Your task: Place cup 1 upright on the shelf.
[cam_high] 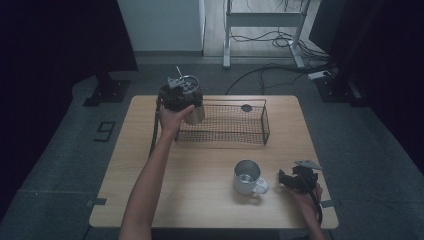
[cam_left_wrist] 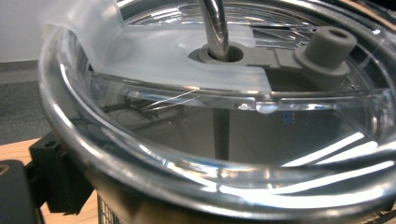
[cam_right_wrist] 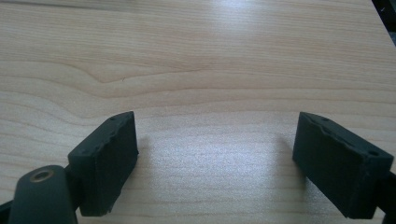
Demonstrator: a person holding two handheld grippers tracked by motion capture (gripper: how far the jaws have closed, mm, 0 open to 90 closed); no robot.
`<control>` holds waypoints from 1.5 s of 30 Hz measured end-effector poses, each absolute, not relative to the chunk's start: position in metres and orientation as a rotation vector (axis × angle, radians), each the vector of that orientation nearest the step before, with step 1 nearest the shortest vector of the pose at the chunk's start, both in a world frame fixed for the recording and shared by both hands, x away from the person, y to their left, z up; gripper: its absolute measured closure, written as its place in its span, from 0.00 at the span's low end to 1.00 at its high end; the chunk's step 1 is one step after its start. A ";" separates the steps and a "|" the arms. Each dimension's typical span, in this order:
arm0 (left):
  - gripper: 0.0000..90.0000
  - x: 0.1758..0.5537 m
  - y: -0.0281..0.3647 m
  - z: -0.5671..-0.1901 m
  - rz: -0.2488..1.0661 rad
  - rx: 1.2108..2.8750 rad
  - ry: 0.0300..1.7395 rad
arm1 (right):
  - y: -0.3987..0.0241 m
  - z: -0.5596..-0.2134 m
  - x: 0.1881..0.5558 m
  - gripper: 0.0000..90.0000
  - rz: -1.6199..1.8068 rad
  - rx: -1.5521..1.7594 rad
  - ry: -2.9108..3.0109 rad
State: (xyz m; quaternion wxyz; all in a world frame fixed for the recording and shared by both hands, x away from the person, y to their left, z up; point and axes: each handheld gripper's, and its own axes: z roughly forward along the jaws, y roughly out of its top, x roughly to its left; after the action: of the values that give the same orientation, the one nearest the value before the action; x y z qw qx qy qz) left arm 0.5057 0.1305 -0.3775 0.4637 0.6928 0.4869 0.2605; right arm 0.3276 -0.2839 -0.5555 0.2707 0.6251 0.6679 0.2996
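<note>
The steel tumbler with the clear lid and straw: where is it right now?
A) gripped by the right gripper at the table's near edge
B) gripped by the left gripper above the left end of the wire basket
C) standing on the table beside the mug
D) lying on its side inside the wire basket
B: the high view shows the left gripper clamped on the steel tumbler over the left end of the wire basket, off the table.
</note>
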 end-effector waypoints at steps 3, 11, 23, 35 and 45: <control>0.04 0.508 0.127 -0.379 0.634 1.707 1.193 | -0.284 -0.556 0.328 0.15 0.807 1.684 1.799; 0.04 0.515 0.121 -0.382 0.643 1.721 1.206 | -0.284 -0.556 0.328 0.15 0.807 1.684 1.800; 0.04 0.522 0.113 -0.394 0.642 1.755 1.214 | -0.284 -0.555 0.327 0.16 0.808 1.683 1.800; 0.04 0.528 0.107 -0.409 0.633 1.772 1.240 | -0.284 -0.555 0.327 0.16 0.809 1.683 1.800; 0.04 0.531 0.108 -0.424 0.632 1.782 1.282 | -0.284 -0.555 0.328 0.16 0.809 1.682 1.800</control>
State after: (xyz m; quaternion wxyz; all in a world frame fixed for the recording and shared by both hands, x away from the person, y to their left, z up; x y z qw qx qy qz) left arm 0.5307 0.1078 -0.4243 0.4155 0.7094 0.5106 0.2518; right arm 0.3275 -0.2839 -0.5555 0.2708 0.6243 0.6683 0.3003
